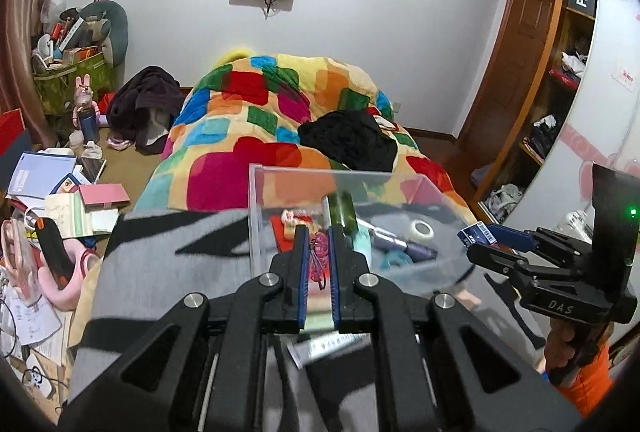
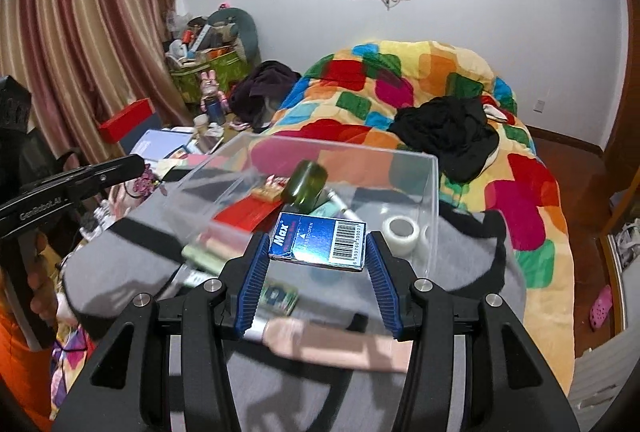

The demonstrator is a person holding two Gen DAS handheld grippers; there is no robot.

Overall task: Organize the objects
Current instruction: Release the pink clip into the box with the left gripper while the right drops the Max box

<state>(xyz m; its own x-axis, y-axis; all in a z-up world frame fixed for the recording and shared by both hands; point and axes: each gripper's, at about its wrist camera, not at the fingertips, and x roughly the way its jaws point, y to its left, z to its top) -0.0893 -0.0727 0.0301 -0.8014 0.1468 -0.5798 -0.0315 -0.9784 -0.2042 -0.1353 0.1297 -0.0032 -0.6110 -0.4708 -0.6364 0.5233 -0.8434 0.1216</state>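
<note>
Currently, a blue box [image 2: 318, 240] marked "Max" is clamped flat between the fingers of the right gripper [image 2: 318, 252], barcode side up, and is held above the near rim of a clear bin [image 2: 434, 199]. The left gripper [image 1: 319, 256] has its fingers drawn together on a pink cord [image 1: 319, 264] (a thin, looped thing, partly hidden between the pads), also held in front of the bin. The bin rests on a grey blanket [image 1: 160, 272] on the bed, near a patchwork quilt [image 1: 248, 127]. Inside the bin a green bottle [image 2: 306, 185], a tape roll [image 2: 402, 232] and a red packet [image 2: 244, 213] can be seen. A pale tube [image 2: 340, 346] lies on the blanket beneath the right gripper, blurred.
</note>
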